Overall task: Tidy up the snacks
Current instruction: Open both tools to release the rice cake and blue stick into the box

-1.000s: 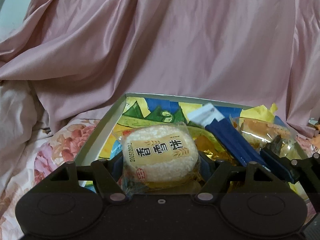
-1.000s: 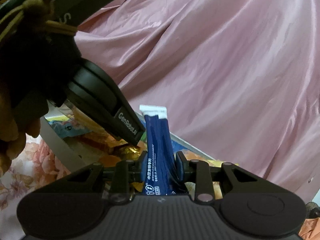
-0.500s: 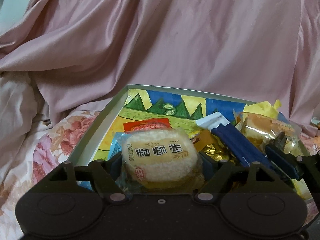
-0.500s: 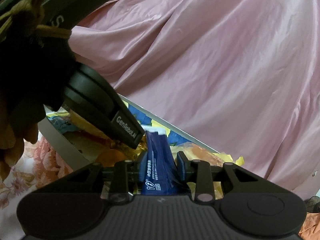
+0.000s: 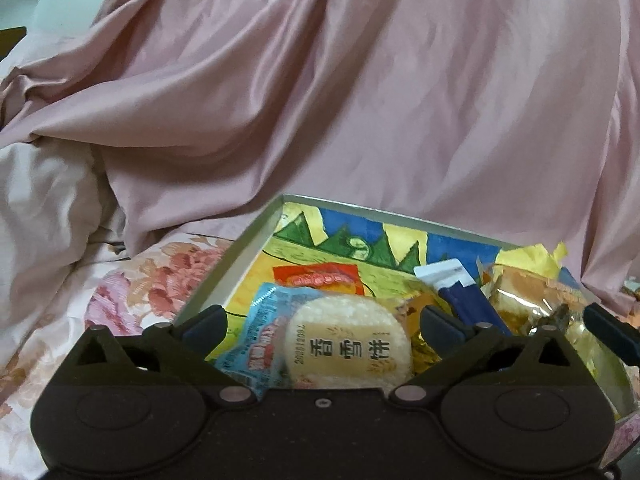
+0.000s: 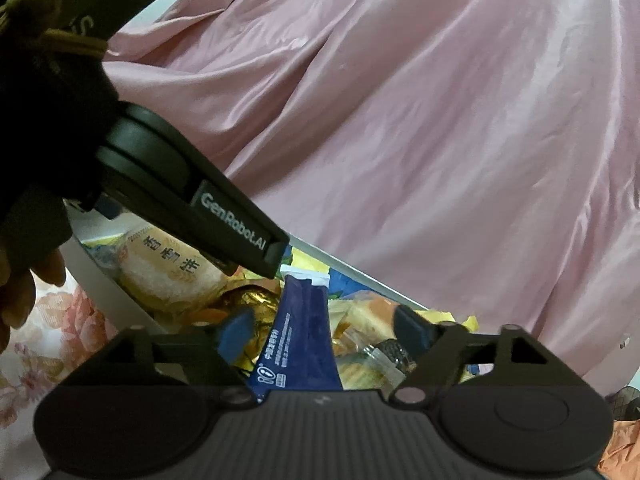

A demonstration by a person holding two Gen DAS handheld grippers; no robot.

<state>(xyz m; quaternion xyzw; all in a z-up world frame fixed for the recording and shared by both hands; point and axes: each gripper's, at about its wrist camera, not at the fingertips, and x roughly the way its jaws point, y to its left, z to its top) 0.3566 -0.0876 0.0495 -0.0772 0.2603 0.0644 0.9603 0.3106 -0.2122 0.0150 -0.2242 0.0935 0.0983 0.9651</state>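
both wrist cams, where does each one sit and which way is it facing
Left wrist: on the open left gripper, facing the snack box and the rice cracker pack.
Right wrist: on the open right gripper, facing the blue sachet; the left gripper and fingers show.
Shared: box, cracker pack, sachet, pink sheet.

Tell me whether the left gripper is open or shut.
Open. The left gripper has its fingers spread clear of the rice cracker packet, which lies in the box.
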